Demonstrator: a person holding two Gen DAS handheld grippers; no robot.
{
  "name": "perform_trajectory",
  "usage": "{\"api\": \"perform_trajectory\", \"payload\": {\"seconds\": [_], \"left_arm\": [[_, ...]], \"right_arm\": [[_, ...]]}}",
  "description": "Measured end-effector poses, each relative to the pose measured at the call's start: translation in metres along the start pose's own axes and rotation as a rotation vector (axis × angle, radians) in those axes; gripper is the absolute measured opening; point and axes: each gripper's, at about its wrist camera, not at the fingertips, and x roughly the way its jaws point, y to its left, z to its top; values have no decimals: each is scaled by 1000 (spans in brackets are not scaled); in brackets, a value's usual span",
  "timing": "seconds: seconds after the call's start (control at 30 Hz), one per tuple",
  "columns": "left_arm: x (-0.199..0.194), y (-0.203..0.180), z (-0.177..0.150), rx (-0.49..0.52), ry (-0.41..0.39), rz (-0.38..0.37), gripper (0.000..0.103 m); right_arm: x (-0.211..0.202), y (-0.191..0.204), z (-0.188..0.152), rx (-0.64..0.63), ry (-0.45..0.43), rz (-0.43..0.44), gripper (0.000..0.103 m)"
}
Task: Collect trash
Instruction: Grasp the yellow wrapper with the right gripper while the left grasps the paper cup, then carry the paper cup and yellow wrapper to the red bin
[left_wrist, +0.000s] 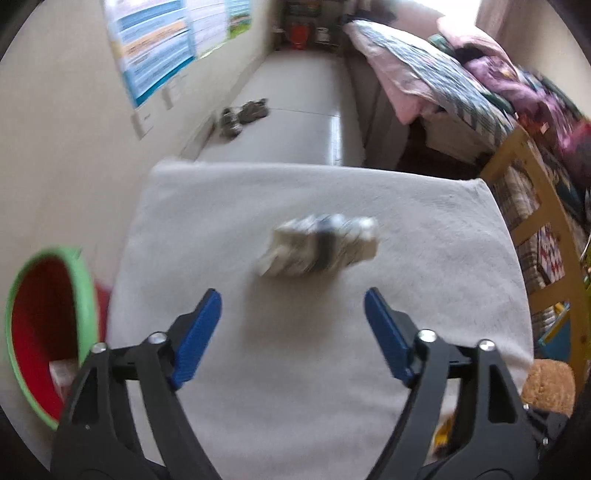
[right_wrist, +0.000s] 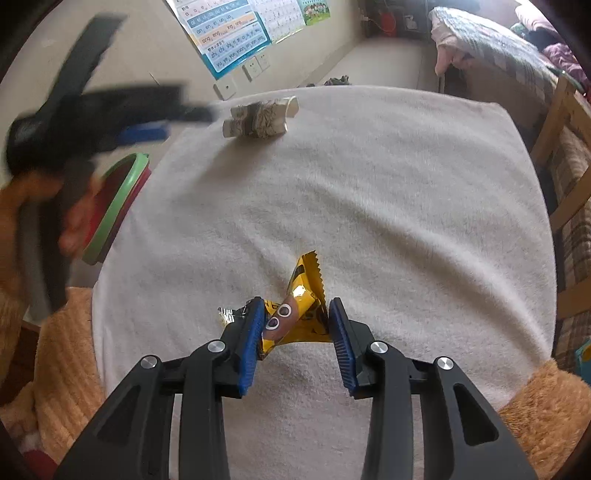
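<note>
Two pieces of trash on the white-towelled tabletop (right_wrist: 369, 206): one crumpled printed paper carton (right_wrist: 258, 118), one yellow snack wrapper (right_wrist: 303, 295) with cartoon eyes. One red bin with green rim (left_wrist: 44, 325) at the tabletop's left edge. Two tools: left tool (left_wrist: 293, 310), right tool (right_wrist: 296, 328). Three wall posters, two wall sockets, one pair of shoes (left_wrist: 243, 116) on the floor, one bed (left_wrist: 424, 81).

left wrist: aimed forward and down over the white fluffy cloth-covered table (left_wrist: 221, 206), crumpled grey-white paper wad (left_wrist: 319, 245) seen near | right wrist: same cloth (right_wrist: 406, 206) viewed lengthwise, wad (right_wrist: 258, 118) seen far | shared: cloth, wad, wall posters (left_wrist: 155, 48)
</note>
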Motion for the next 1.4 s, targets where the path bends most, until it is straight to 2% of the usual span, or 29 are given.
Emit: {"api": "perform_trajectory", "payload": {"seconds": [0.1, 0.17, 0.33, 0.43, 0.5, 0.6, 0.9, 1.2, 1.4], "left_arm": [[16, -18, 15, 67, -5, 25, 87], [28, -26, 22, 97, -2, 43, 88], [65, -36, 31, 184, 90, 131, 88], [79, -31, 34, 162, 135, 125, 88], [82, -27, 33, 138, 150, 111, 82], [80, -21, 31, 91, 141, 94, 80], [40, 1, 7, -2, 90, 58, 80], [-33, 16, -49, -9, -10, 42, 80], [-58, 31, -80, -53, -16, 44, 80]], "right_arm": [[-2, -5, 1, 5, -1, 28, 37], [0, -6, 0, 9, 5, 43, 37], [-1, -13, -1, 37, 5, 74, 39], [0, -15, 0, 56, 9, 87, 39], [0, -16, 0, 60, 12, 90, 39], [1, -16, 0, 59, 16, 89, 39], [2, -14, 1, 52, 21, 56, 39], [-1, -2, 1, 11, 14, -18, 38], [-3, 14, 5, -50, 13, -57, 38]]}}
